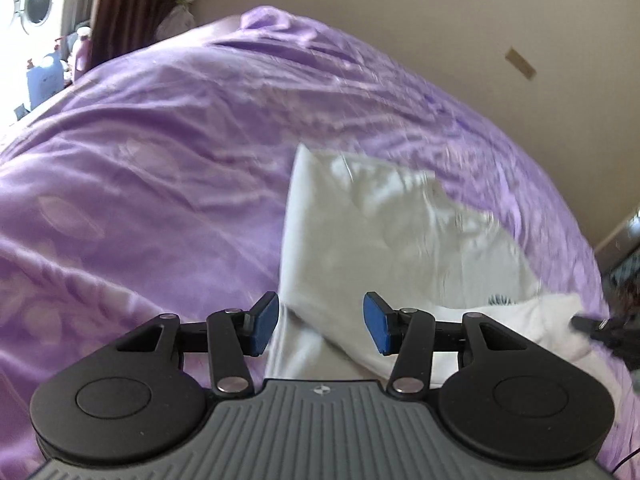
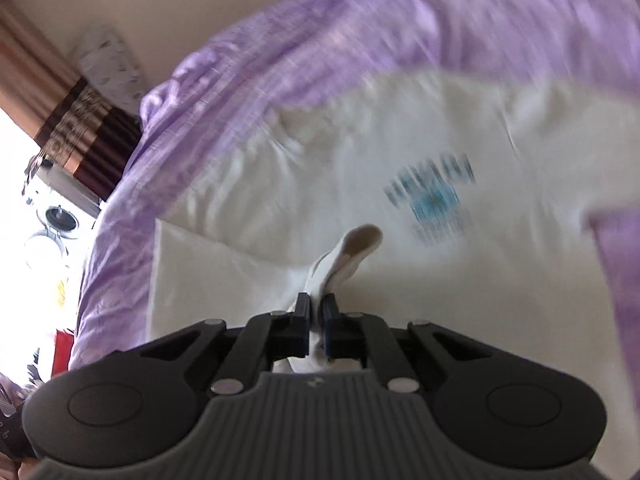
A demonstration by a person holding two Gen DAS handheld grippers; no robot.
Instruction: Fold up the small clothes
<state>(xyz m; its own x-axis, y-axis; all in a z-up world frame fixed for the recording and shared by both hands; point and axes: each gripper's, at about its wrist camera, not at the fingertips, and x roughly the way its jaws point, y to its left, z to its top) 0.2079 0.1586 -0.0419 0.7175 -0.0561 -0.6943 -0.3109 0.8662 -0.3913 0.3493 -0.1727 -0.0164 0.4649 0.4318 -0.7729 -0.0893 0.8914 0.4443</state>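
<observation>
Right wrist view: right gripper (image 2: 316, 322) clenched a white T-shirt (image 2: 400, 140) fold between its jaws; left gripper (image 1: 320, 330) hovered released, T-shirt (image 1: 360, 232) ahead on purple bedspread (image 1: 140, 152).

garment (image 1: 372, 236) on bedspread (image 1: 160, 160) | washing machine (image 1: 38, 0) behind bed, far left
</observation>
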